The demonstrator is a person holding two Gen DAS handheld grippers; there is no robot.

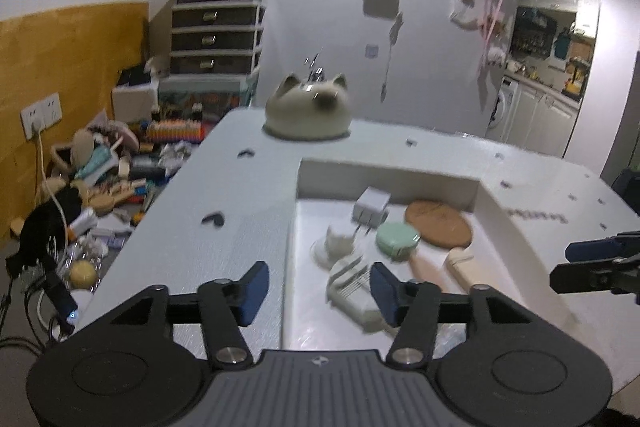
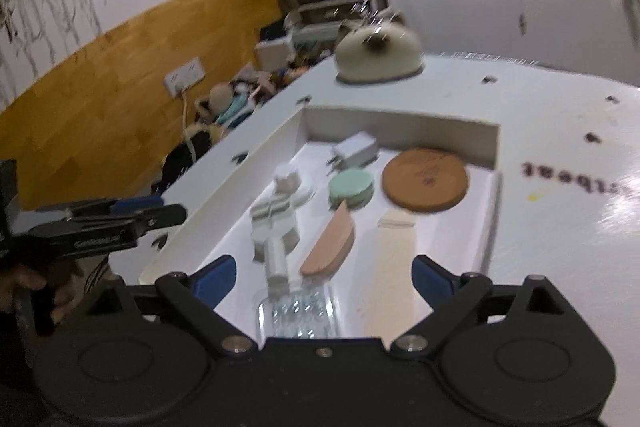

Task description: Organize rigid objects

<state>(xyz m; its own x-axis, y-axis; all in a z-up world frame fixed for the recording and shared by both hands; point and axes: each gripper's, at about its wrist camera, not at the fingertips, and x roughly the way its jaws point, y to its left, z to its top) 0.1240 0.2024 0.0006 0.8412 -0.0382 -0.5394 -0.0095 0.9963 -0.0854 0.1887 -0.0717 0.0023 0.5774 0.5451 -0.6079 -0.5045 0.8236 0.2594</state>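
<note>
A recessed white tray (image 2: 400, 121) in the table holds a white charger (image 2: 356, 150), a round cork coaster (image 2: 425, 179), a mint round case (image 2: 351, 187), a white egg slicer (image 2: 275, 223), a peach half-round piece (image 2: 331, 247), a cream flat bar (image 2: 394, 251) and a clear blister pack (image 2: 298, 311). My right gripper (image 2: 324, 279) is open above the tray's near end. My left gripper (image 1: 318, 287) is open over the tray's left wall, near the slicer (image 1: 350, 285). The charger (image 1: 370, 207), coaster (image 1: 438, 223) and mint case (image 1: 396, 241) show there too.
A cream cat-shaped container (image 1: 308, 109) stands at the table's far edge; it also shows in the right wrist view (image 2: 378, 53). Clutter (image 1: 112, 179) covers the floor to the left, by a drawer unit (image 1: 216, 35). The other gripper (image 1: 596, 263) shows at the right.
</note>
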